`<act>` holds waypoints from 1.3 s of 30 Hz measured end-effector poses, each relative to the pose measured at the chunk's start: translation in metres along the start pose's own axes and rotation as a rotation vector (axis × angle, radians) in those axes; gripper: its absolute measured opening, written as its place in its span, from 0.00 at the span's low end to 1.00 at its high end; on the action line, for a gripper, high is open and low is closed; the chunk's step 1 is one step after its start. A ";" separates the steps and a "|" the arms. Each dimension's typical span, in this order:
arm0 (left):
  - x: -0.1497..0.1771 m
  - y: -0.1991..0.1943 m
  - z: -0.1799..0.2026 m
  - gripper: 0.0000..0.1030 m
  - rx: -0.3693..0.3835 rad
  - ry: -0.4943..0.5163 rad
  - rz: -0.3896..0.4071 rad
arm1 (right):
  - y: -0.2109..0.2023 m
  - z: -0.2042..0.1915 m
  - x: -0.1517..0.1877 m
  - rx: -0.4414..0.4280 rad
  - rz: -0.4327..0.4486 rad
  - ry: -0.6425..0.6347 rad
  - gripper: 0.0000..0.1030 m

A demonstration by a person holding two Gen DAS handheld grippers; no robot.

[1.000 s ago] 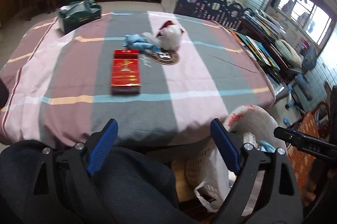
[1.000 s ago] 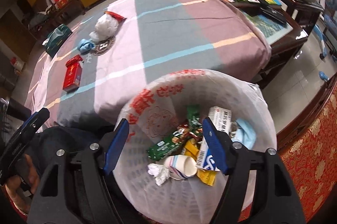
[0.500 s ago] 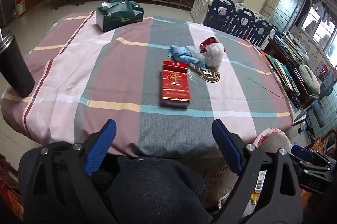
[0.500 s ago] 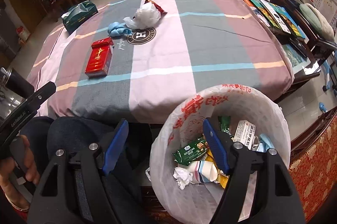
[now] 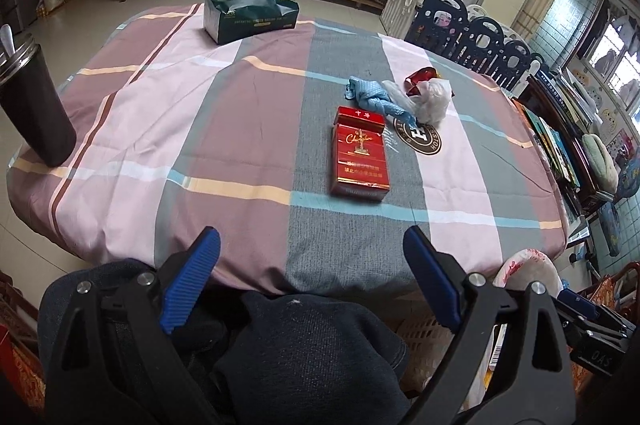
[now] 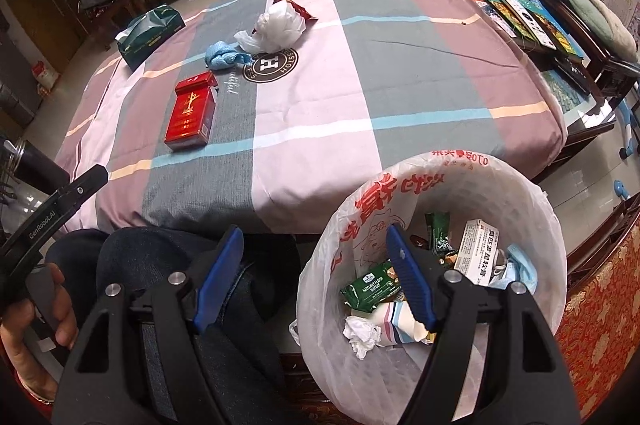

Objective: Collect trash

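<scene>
- The left gripper (image 5: 312, 279) is hovering over the person's dark-trousered lap (image 5: 304, 353), its blue-padded jaws spread wide with nothing between them.
- Straight ahead of it, on the striped tablecloth (image 5: 160, 129), a red cigarette pack (image 5: 360, 157) is lying flat.
- Just beyond the pack, a crumpled blue cloth (image 5: 370, 97) is touching a scrunched white plastic bag (image 5: 430, 99), and a red wrapper (image 5: 420, 77) is poking out behind the bag.
- Far ahead and to the left, a green tissue box (image 5: 250, 11) is sitting near the table's far edge; a dark tumbler (image 5: 34, 105) is standing at the far left.
- The right gripper (image 6: 316, 277) is also spread open and empty, its left finger over the lap and its right finger over the rim of a bin lined with a white bag (image 6: 400, 193).
- Inside the bin, below and right of that finger, wrappers, a small carton, a tissue and a blue face mask are piling together.
- At the lower left of the right view, a hand (image 6: 28, 341) is gripping the other tool's handle.
</scene>
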State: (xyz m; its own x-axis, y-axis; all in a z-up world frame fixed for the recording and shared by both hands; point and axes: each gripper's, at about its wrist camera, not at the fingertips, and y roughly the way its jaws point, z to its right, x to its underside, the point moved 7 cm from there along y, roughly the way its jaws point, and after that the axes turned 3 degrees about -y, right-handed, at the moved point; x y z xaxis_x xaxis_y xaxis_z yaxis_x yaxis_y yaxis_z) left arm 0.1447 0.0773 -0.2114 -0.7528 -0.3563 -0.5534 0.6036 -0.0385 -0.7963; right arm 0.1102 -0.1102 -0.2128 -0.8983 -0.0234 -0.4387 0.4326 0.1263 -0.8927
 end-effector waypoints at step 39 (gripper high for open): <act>-0.046 0.043 -0.023 0.90 0.036 -0.080 -0.001 | 0.021 -0.009 -0.030 -0.044 0.058 0.030 0.70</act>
State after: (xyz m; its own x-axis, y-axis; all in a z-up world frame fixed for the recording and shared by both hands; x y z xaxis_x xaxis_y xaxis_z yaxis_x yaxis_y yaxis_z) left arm 0.1998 0.1134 -0.2257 -0.7308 -0.4299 -0.5302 0.6131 -0.0719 -0.7867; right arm 0.1454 -0.0983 -0.2179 -0.8741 0.0146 -0.4855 0.4806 0.1702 -0.8603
